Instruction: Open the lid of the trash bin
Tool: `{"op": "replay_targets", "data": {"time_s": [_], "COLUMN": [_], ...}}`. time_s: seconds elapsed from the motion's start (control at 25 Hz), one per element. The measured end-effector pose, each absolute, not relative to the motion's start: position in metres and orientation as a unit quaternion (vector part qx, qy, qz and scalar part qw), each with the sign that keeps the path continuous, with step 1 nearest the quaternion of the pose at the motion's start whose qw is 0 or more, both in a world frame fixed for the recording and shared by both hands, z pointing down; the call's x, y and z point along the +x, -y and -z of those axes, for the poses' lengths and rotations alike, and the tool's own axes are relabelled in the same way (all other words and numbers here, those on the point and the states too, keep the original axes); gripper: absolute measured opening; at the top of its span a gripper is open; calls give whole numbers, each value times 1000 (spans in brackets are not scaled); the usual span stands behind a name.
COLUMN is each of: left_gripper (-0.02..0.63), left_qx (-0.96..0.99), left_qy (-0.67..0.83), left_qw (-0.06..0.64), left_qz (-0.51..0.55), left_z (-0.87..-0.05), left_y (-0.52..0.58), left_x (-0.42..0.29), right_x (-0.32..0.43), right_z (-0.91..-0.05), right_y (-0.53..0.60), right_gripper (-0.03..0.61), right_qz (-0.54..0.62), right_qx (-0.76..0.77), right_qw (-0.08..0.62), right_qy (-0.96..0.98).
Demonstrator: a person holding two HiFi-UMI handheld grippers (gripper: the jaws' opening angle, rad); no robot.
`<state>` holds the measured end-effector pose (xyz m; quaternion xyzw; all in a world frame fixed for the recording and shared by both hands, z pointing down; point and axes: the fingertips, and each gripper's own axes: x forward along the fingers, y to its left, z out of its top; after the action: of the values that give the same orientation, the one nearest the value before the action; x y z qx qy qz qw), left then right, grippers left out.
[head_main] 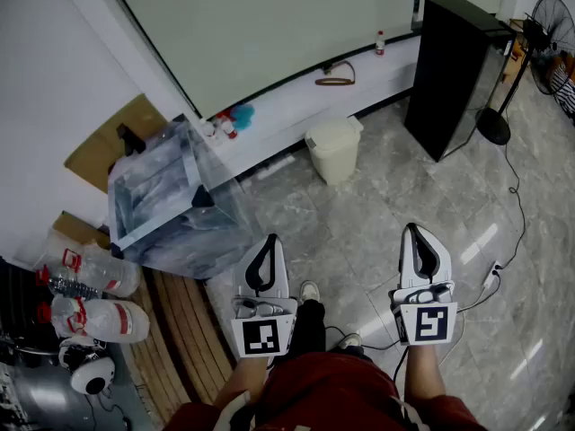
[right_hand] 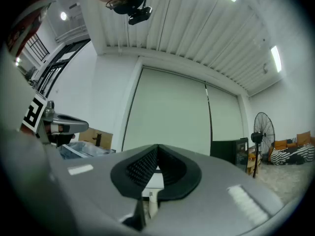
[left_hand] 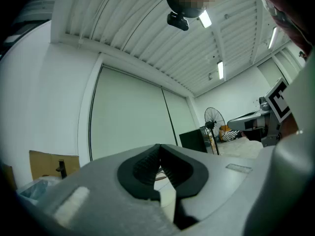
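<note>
Person stands w/ a gripper in each hand, both held low in front of the body and pointing fwd over the grey marble floor (head_main: 422, 196).

Left gripper (head_main: 269, 244): jaws pressed together at the tips, nothing between them; only the oval gap behind the pads shows in the left gripper view. Right gripper (head_main: 414, 233): same, jaws shut tip to tip and empty in the right gripper view. The two are side by side and well apart, neither touching anything.

Trash bin (head_main: 334, 160): small, cream, upright on the floor against the low white ledge (head_main: 269, 133) under the big pale wall panel. Its lid (head_main: 334, 129) sits down on it, closed. The bin is ahead of both grippers, well apart from them, roughly between their lines.

Left of the bin is a clear plastic box (head_main: 166, 196) in plastic wrap, w/ cardboard (head_main: 108, 146) behind it and plastic bottles (head_main: 90, 294) at far left. Right of the bin stands a black cabinet (head_main: 454, 70), then a standing fan (head_main: 550, 25). Person's shoes (head_main: 309, 291) show between the grippers.
</note>
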<state>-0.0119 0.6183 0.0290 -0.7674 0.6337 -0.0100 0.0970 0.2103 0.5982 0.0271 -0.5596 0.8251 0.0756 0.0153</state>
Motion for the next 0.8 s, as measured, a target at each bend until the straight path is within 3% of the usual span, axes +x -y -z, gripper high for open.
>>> {"op": "replay_targets", "data": {"time_s": [0.32,0.8], "left_gripper": [3,3], "left_qx": [-771,-765], "left_qy": [-630,-639], "left_qw": [94,80], "left_qz": [0,-8], "left_z": [-30,-39], "left_y": [-563,-471], "left_x": [-33,-109], "right_x": [187,123], "right_z": [-27,-22], "right_y": [-546,-451], "right_gripper": [0,0], "right_qz": [-76,-71], "right_qx": [-558,-557], "right_qw": [-5,18], "right_qy": [-826,-827]}}
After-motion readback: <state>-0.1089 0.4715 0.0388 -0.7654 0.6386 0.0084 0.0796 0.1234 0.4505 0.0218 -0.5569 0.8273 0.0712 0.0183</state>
